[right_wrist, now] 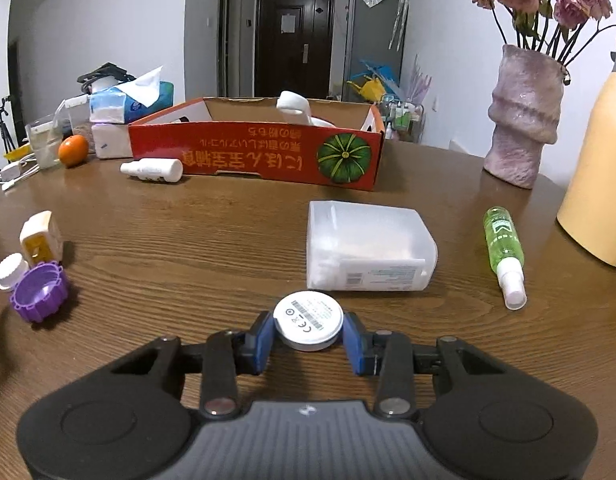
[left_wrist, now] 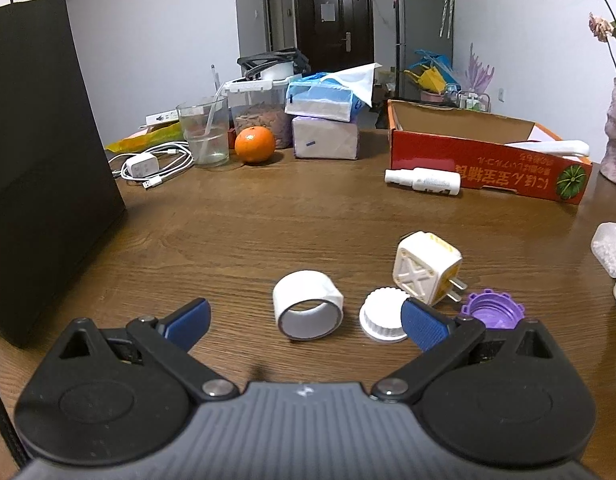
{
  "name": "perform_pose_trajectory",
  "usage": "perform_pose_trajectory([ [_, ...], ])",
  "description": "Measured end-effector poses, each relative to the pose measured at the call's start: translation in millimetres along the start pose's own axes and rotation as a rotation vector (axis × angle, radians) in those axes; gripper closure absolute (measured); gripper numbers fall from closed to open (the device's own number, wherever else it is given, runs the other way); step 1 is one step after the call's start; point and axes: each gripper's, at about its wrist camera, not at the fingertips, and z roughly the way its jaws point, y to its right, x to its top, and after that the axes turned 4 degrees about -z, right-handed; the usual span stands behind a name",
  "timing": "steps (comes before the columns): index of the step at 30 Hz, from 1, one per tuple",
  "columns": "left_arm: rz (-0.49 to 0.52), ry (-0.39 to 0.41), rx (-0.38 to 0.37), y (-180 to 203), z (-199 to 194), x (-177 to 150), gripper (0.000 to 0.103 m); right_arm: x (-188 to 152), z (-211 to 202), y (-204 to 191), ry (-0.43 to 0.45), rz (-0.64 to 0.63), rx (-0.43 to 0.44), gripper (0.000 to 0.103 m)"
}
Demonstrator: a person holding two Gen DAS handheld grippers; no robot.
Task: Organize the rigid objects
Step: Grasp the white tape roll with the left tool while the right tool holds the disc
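Wooden table (right_wrist: pixel 188 240): right jaws pinching white disc (right_wrist: pixel 308 322), left jaws wide near tape roll (left_wrist: pixel 307 310).

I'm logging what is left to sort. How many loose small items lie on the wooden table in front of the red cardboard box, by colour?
White: 6: tape roll, ribbed cap, plug adapter, spray bottle, translucent box, round disc in the right gripper
Purple: 1: ribbed cap
Green: 1: spray bottle
Total: 8

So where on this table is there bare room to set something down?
Bare wood runs between the red box and the plastic container, and left of the tape roll toward the black box. Crowded: around the purple cap and the far-left corner.
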Motion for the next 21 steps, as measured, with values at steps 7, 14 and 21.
perform_pose_trajectory([
  [7, -0.025, -0.016, 0.049, -7.2, 16.3, 1.7, 0.000, -0.7, -15.4, 1.5, 0.080, 0.018, -0.023, 0.066],
  [14, 0.000, -0.030, 0.080, -0.1, 36.3, 2.3, 0.000, 0.2, -24.1, 3.5, 0.123, 0.036, -0.023, 0.066],
  [21, 0.006, -0.017, 0.099, 2.7, 44.5, 4.1, 0.011, -0.2, -25.9, 4.1, 0.134, 0.041, -0.019, 0.066],
])
